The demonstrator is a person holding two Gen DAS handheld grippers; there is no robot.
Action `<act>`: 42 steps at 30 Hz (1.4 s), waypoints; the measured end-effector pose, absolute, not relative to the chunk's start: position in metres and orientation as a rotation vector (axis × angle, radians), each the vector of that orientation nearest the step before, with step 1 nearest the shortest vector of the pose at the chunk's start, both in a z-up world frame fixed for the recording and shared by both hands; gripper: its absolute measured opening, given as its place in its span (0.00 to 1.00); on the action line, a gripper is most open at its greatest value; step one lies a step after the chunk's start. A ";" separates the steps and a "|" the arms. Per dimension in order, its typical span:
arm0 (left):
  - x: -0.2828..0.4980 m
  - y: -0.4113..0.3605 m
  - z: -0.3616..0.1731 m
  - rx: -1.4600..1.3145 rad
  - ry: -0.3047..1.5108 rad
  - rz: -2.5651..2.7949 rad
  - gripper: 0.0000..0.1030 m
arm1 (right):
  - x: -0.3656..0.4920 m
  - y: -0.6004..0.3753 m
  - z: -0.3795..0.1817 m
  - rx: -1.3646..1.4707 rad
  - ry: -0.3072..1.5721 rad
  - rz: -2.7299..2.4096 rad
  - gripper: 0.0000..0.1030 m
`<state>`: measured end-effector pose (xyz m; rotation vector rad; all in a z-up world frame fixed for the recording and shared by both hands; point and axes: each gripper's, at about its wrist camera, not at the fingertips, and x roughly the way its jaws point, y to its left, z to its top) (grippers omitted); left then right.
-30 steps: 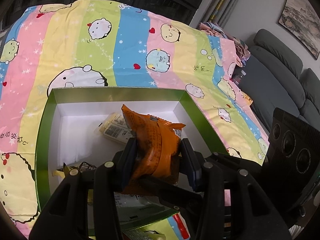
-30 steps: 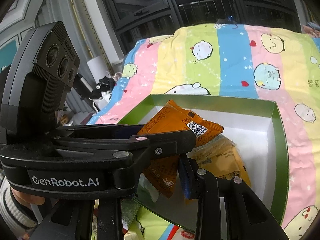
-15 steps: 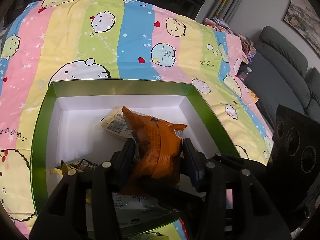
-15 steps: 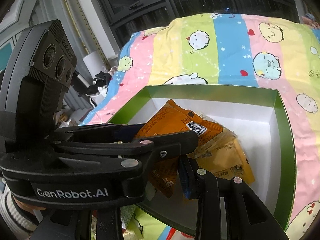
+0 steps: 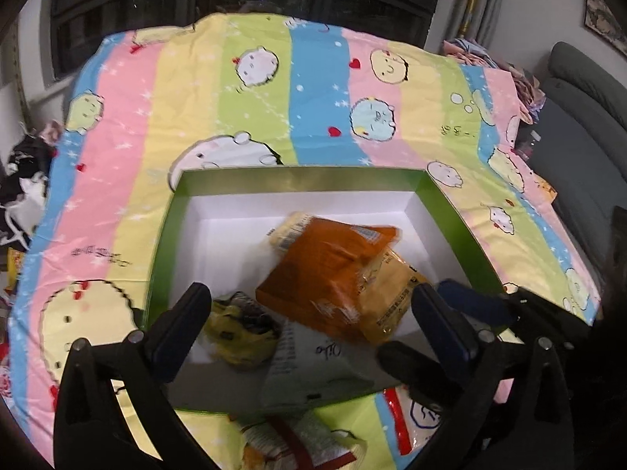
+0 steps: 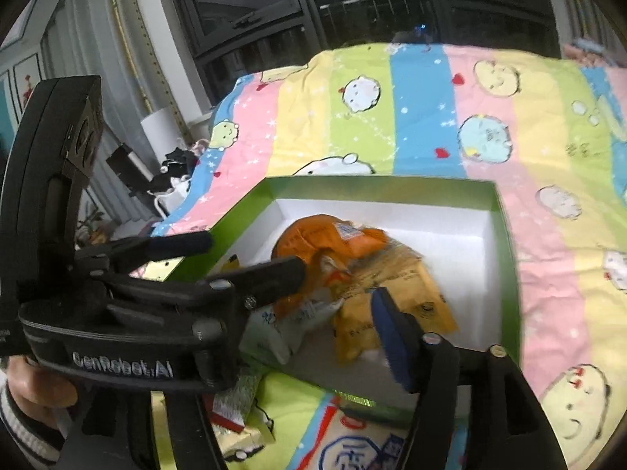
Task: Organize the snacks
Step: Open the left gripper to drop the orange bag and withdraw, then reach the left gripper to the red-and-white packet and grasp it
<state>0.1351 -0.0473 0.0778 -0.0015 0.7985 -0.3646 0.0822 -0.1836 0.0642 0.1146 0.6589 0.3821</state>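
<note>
We log the crinkled orange snack packet (image 5: 329, 270) lying inside the green-walled white cardboard box (image 5: 298, 178), left gripper (image 5: 309, 313) apart and empty, right gripper (image 6: 337, 286) apart, loose red-and-white packets (image 5: 407, 415) outside still unboxed.

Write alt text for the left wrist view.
The open left gripper hangs above a green box on a striped cartoon bedsheet, with an orange snack packet lying loose inside on other packets. More snacks lie outside the box's near edge.
</note>
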 end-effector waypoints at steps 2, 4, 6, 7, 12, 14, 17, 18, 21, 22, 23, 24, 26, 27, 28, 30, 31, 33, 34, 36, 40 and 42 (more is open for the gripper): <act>0.127 -0.046 0.084 0.013 0.778 -0.348 0.99 | 0.070 -0.184 0.071 0.088 0.638 0.361 0.70; 0.115 -0.044 0.093 0.028 0.748 -0.332 0.99 | 0.057 -0.183 0.079 0.076 0.619 0.361 0.73; 0.103 -0.044 0.101 0.038 0.723 -0.330 1.00 | 0.045 -0.184 0.085 0.075 0.602 0.367 0.77; 0.097 -0.044 0.104 0.042 0.712 -0.333 1.00 | 0.038 -0.185 0.089 0.074 0.590 0.372 0.78; 0.060 -0.042 0.119 0.061 0.653 -0.325 1.00 | 0.001 -0.185 0.101 0.072 0.544 0.394 0.83; 0.046 -0.039 0.125 0.057 0.639 -0.320 1.00 | -0.011 -0.185 0.104 0.069 0.542 0.403 0.83; 0.031 -0.036 0.130 0.047 0.629 -0.313 1.00 | -0.027 -0.185 0.107 0.064 0.540 0.411 0.83; 0.027 -0.035 0.132 0.044 0.627 -0.310 1.00 | -0.032 -0.184 0.108 0.064 0.539 0.413 0.83; 0.016 -0.032 0.135 0.030 0.622 -0.300 1.00 | -0.044 -0.185 0.109 0.071 0.537 0.422 0.83; 0.012 -0.031 0.135 0.024 0.623 -0.302 1.00 | -0.048 -0.185 0.109 0.075 0.538 0.428 0.83; 0.009 -0.030 0.135 0.021 0.626 -0.303 1.00 | -0.050 -0.185 0.109 0.076 0.539 0.428 0.83; 0.007 -0.030 0.135 0.019 0.627 -0.303 1.00 | -0.053 -0.185 0.109 0.076 0.540 0.428 0.83; 0.002 -0.030 0.134 0.014 0.631 -0.302 1.00 | -0.057 -0.186 0.108 0.073 0.542 0.429 0.83; 0.001 -0.029 0.133 0.011 0.635 -0.303 1.00 | -0.058 -0.186 0.107 0.073 0.544 0.428 0.83; -0.001 -0.028 0.131 0.005 0.641 -0.302 1.00 | -0.059 -0.187 0.106 0.074 0.548 0.429 0.83; -0.003 -0.025 0.127 -0.011 0.658 -0.307 1.00 | -0.060 -0.188 0.103 0.078 0.561 0.429 0.83; -0.003 -0.023 0.124 -0.017 0.667 -0.308 1.00 | -0.060 -0.188 0.101 0.080 0.570 0.429 0.83; -0.002 -0.018 0.115 -0.024 0.694 -0.296 1.00 | -0.060 -0.188 0.096 0.082 0.587 0.432 0.83; -0.001 -0.014 0.109 -0.032 0.714 -0.288 1.00 | -0.060 -0.189 0.093 0.083 0.599 0.432 0.83; 0.000 -0.005 0.099 -0.063 0.747 -0.285 1.00 | -0.058 -0.190 0.086 0.088 0.623 0.435 0.83; 0.000 0.017 0.083 -0.126 0.784 -0.253 1.00 | -0.054 -0.191 0.071 0.094 0.672 0.431 0.83; -0.001 0.029 0.074 -0.154 0.792 -0.232 1.00 | -0.052 -0.191 0.062 0.097 0.697 0.426 0.83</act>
